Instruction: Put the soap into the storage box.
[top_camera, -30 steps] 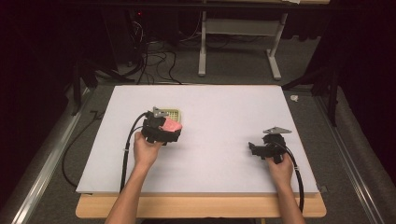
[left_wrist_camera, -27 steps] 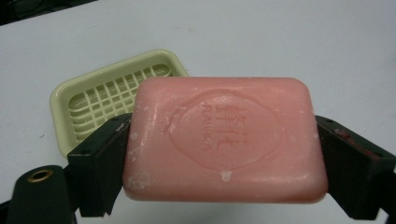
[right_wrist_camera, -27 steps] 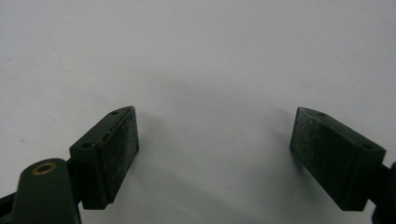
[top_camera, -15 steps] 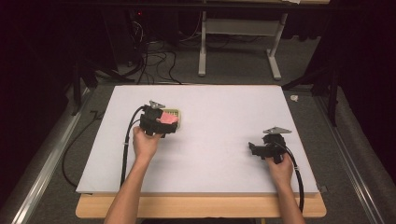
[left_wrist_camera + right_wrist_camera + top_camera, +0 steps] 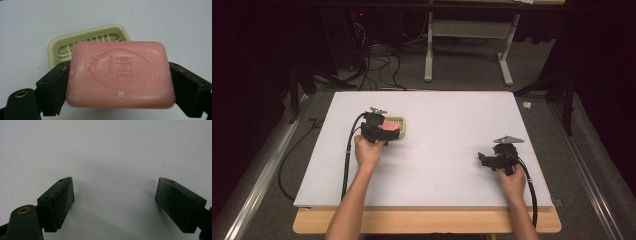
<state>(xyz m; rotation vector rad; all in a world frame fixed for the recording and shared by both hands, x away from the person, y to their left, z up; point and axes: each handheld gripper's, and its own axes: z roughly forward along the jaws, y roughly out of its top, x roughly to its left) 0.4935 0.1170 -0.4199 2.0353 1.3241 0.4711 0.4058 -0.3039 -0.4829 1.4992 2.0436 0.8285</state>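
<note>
the right gripper (image 5: 484, 161) rests low on the white table (image 5: 447, 150), jaws wide with nothing between; farther off, the left gripper (image 5: 120, 82) clamps a pink soap bar (image 5: 120, 75) just above the pale green soap dish (image 5: 87, 41).

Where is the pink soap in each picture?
High view: the pink soap bar is left of the middle, in the left gripper, just in front of the soap dish.
Left gripper view: it sits in the middle, clamped between the black jaws.
Right gripper view: not in it.
Shared landmark: the pale green soap dish behind the soap, on the white table.
</note>
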